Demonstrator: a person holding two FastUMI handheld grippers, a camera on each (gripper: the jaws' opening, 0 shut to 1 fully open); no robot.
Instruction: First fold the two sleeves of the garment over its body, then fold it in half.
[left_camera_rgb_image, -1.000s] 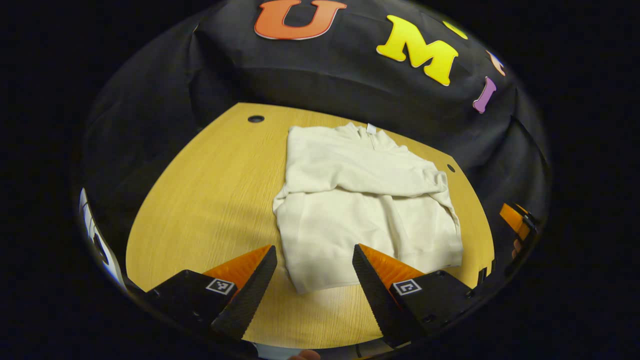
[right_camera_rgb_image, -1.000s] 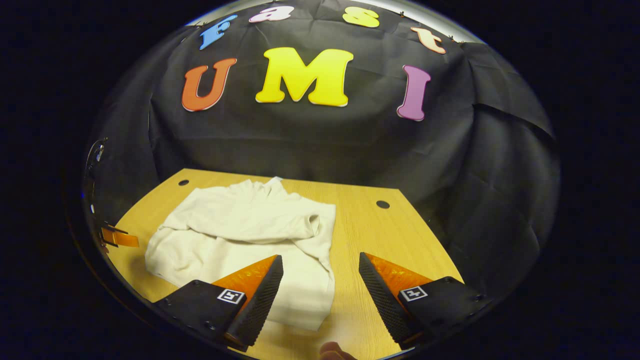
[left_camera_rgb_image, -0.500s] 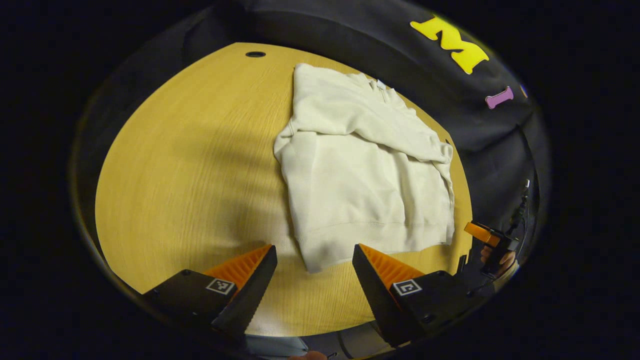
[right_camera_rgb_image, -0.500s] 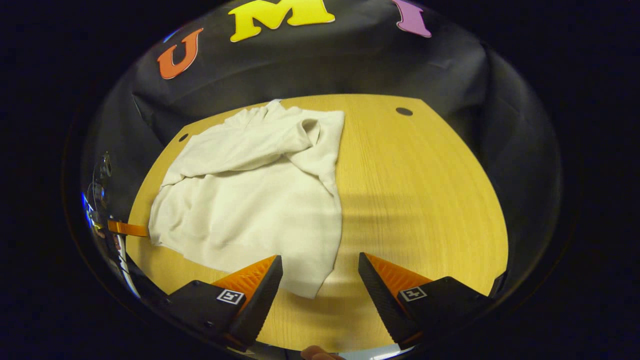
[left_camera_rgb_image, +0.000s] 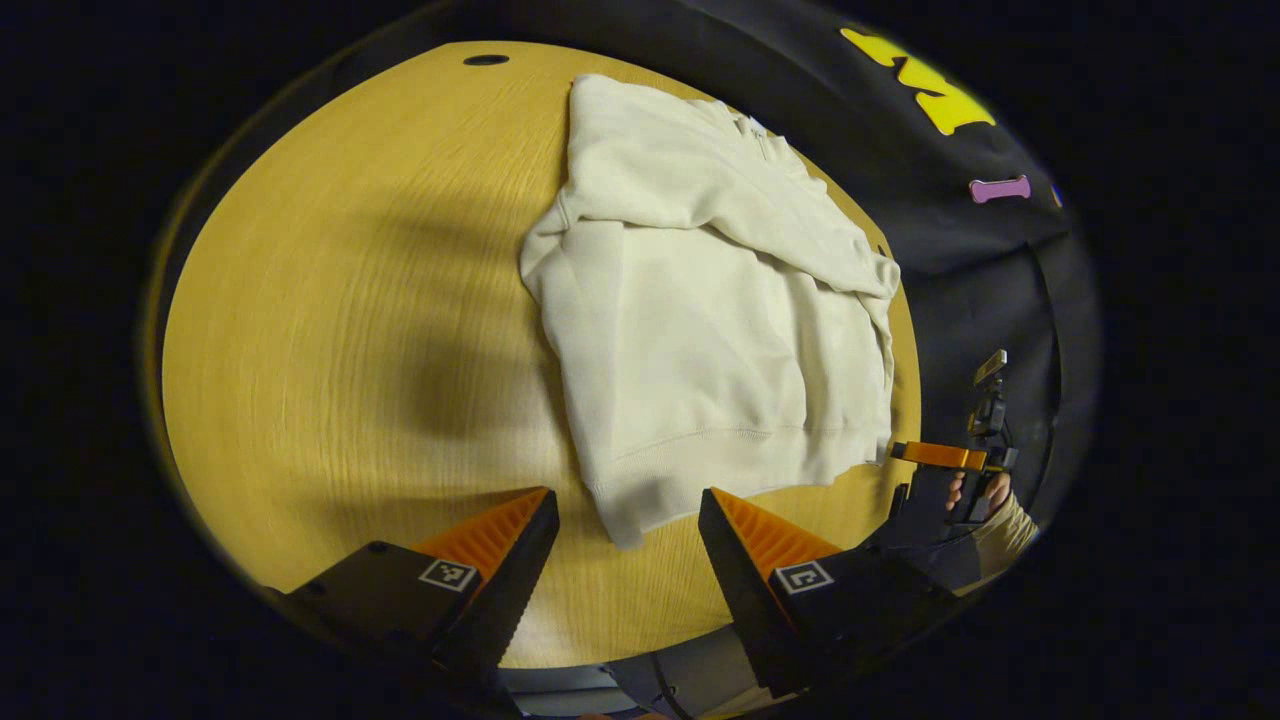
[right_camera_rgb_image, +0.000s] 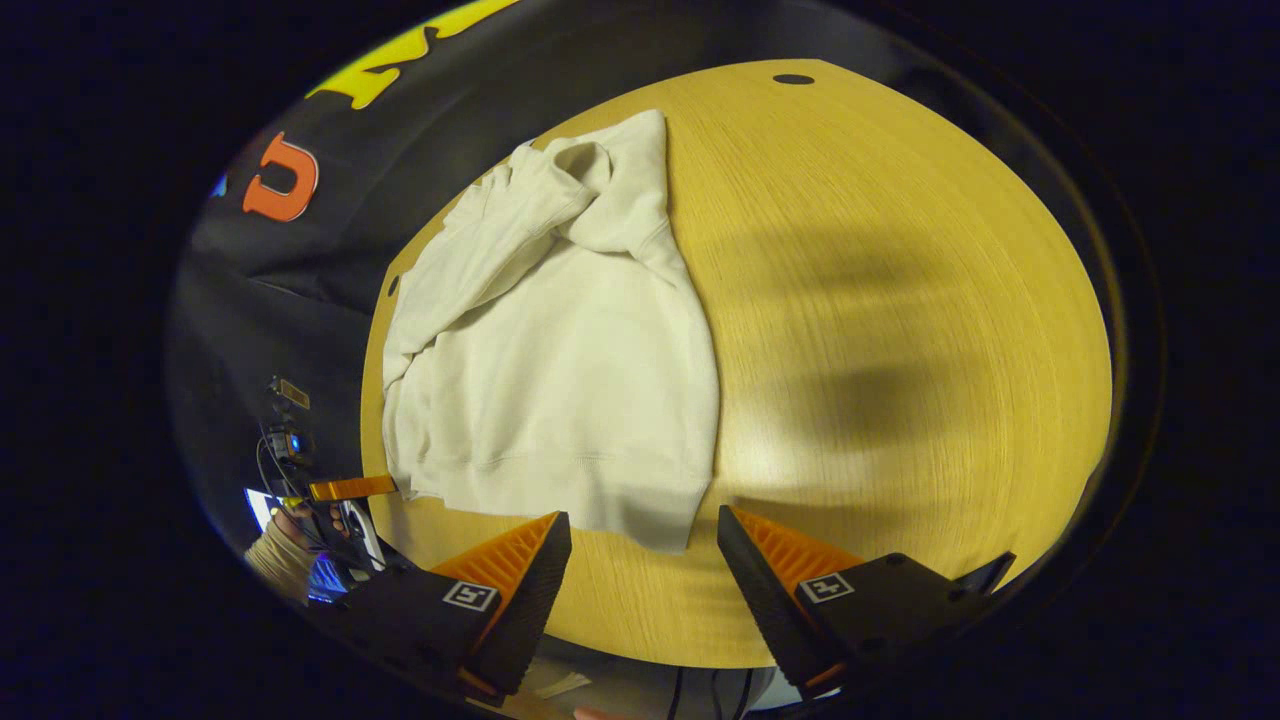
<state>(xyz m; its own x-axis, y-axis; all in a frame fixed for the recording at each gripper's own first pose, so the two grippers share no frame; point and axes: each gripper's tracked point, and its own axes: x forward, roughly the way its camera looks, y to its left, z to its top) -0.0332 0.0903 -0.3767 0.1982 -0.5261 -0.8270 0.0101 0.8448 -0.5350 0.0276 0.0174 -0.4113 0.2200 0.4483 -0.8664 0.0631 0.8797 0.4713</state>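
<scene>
Left gripper view: left gripper (left_camera_rgb_image: 625, 540) hangs over the near edge of the surface (left_camera_rgb_image: 330, 330), jaws spread wide, nothing between them. Garment (left_camera_rgb_image: 700, 310) lies flat just ahead — its near hem corner sits between the fingertips' line, apart from both. Sleeves lie folded across the upper body. Off to the right, the right gripper (left_camera_rgb_image: 940, 457) shows at the surface edge, held in a hand (left_camera_rgb_image: 985, 495).

Right gripper view: right gripper (right_camera_rgb_image: 643, 545) also spread, empty. Garment (right_camera_rgb_image: 560, 370) ahead and left — hem corner near the gap. Left gripper (right_camera_rgb_image: 350, 488) far left.
</scene>
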